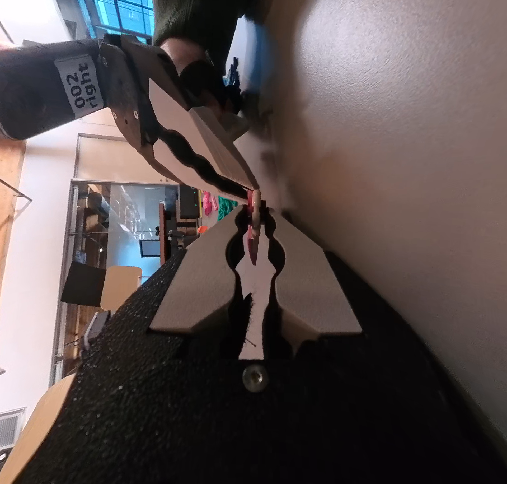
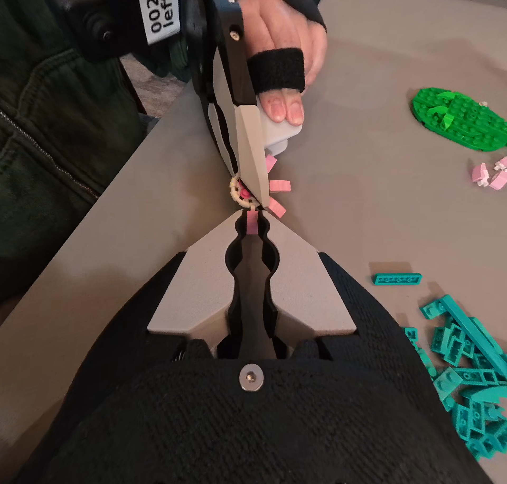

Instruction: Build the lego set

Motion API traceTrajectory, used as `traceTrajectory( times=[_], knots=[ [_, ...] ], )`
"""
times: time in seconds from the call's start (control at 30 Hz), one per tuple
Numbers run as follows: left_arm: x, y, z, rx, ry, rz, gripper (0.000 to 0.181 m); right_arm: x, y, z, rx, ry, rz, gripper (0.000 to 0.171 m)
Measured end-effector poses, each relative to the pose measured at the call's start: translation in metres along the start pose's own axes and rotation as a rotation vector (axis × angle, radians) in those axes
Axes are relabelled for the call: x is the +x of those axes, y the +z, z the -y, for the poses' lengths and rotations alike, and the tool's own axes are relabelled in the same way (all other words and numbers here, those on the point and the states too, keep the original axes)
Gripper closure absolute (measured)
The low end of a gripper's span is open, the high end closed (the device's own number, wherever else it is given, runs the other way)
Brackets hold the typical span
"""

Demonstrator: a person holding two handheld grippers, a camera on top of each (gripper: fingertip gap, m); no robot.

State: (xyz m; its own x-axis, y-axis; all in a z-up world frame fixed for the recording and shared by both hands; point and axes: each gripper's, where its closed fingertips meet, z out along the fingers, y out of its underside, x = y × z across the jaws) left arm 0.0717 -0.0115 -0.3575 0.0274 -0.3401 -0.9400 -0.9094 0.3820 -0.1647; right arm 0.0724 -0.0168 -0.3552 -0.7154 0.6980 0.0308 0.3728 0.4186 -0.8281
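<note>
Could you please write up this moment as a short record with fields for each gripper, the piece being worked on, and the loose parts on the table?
left gripper: shut on the flower piece
right gripper: shut on one pink petal of the flower piece
flower piece: cream ring, pink petals, held between the two grippers above the grey table
green plate: lying on table, far right
teal bricks: loose heap, near right
pink and white pieces: loose, below the green plate

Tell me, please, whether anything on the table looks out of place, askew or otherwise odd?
Nothing stands out as damaged or spilled. The teal bricks lie in a loose jumble at the table's right edge, normal for unsorted parts. The green oval plate lies flat, and both hand-held grippers meet at the small pink flower assembly.
</note>
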Motion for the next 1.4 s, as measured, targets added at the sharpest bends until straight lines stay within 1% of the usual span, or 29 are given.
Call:
traceTrajectory(
  times=[0.03,0.17,0.27,0.43,0.53,0.57,0.6,0.7,0.77,0.83,0.93,1.0,1.07,1.17,1.2,1.27,1.37,1.4],
  knots=[
    [-0.001,0.000,-0.001,-0.012,0.008,0.012,0.173,0.002,-0.001,0.001,0.008,0.011,-0.006,0.166],
    [-0.004,0.001,-0.002,-0.024,0.027,0.033,0.173,0.001,-0.002,0.009,0.063,0.038,0.008,0.166],
    [-0.003,0.001,-0.004,-0.016,-0.007,0.017,0.173,0.002,-0.001,0.008,0.055,0.027,-0.009,0.166],
    [-0.009,0.000,-0.004,0.004,-0.056,0.035,0.173,0.003,-0.005,0.013,0.098,0.041,-0.006,0.165],
    [-0.015,-0.002,-0.003,0.022,-0.096,0.063,0.172,0.005,-0.010,0.020,0.156,0.060,-0.011,0.164],
    [-0.017,-0.002,-0.004,0.025,-0.114,0.069,0.173,0.005,-0.012,0.021,0.165,0.062,-0.013,0.161],
    [-0.019,-0.003,-0.003,0.034,-0.128,0.073,0.173,0.008,-0.014,0.022,0.170,0.068,-0.027,0.153],
    [-0.024,-0.005,-0.002,0.051,-0.166,0.091,0.173,0.011,-0.020,0.025,0.198,0.065,-0.042,0.150],
    [-0.028,-0.006,-0.003,0.071,-0.231,0.095,0.172,0.010,-0.023,0.030,0.226,-0.014,-0.069,0.148],
    [-0.036,-0.010,-0.005,0.104,-0.341,0.097,0.172,0.009,-0.027,0.038,0.241,-0.157,-0.150,0.143],
    [-0.045,-0.017,0.001,0.227,-0.519,0.058,0.173,0.011,-0.029,0.042,0.184,-0.313,-0.260,0.135],
    [-0.046,-0.023,0.011,0.321,-0.587,0.009,0.173,0.008,-0.031,0.051,0.211,-0.362,-0.284,0.133],
    [-0.045,-0.026,0.017,0.383,-0.636,-0.037,0.173,0.001,-0.032,0.059,0.254,-0.374,-0.267,0.136],
    [-0.046,-0.030,0.021,0.442,-0.703,-0.082,0.173,-0.007,-0.033,0.067,0.295,-0.378,-0.236,0.152],
    [-0.047,-0.031,0.021,0.455,-0.718,-0.089,0.173,-0.008,-0.032,0.067,0.295,-0.382,-0.233,0.154],
    [-0.047,-0.032,0.022,0.472,-0.737,-0.107,0.173,-0.009,-0.031,0.066,0.289,-0.381,-0.226,0.154],
    [-0.043,-0.030,0.024,0.476,-0.741,-0.141,0.173,-0.012,-0.029,0.066,0.294,-0.374,-0.206,0.148],
    [-0.042,-0.030,0.024,0.474,-0.739,-0.147,0.173,-0.013,-0.028,0.066,0.290,-0.373,-0.199,0.150]
  ],
)
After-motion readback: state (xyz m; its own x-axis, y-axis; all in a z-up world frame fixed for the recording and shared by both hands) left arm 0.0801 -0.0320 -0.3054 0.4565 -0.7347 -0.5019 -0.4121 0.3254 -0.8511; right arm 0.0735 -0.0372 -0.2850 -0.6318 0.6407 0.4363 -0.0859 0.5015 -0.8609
